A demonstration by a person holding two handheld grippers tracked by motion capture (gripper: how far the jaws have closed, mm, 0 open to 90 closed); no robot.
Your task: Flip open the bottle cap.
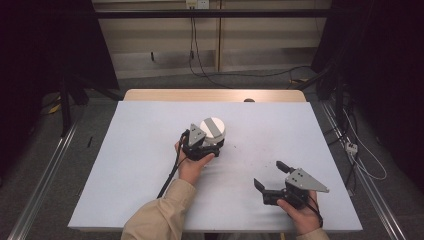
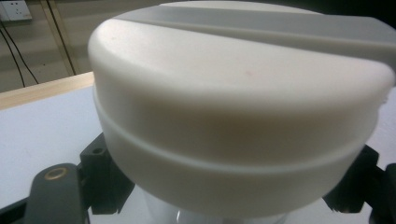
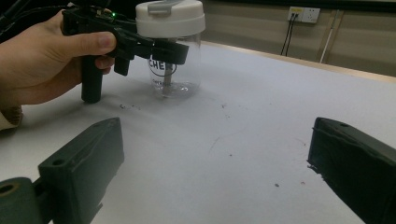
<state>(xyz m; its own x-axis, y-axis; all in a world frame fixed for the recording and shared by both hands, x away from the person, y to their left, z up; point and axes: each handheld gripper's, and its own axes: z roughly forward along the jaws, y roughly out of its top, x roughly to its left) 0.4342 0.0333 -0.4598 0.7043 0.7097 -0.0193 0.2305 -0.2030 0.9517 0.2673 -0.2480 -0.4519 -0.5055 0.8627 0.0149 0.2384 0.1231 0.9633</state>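
White-covered tabletop (image 1: pixel 140 165) carries a clear plastic jar (image 3: pixel 176 70) with white lid (image 1: pixel 213 128), standing upright near its centre. Left gripper (image 1: pixel 201 145) jaws are clamped on the jar just below the lid. Right gripper (image 1: pixel 270 176), near the front right corner, jaws spread wide, holding nothing.

Jar (image 2: pixel 243 140) base cut off below, tongs' (image 2: pixel 229 196) pads perhaps hidden behind it.

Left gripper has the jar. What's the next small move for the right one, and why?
Probably bring the right gripper in toward the white lid. The left gripper is clamped on the clear jar just under the lid, steadying it upright, while the right one's jaws stand open, empty and apart from it.
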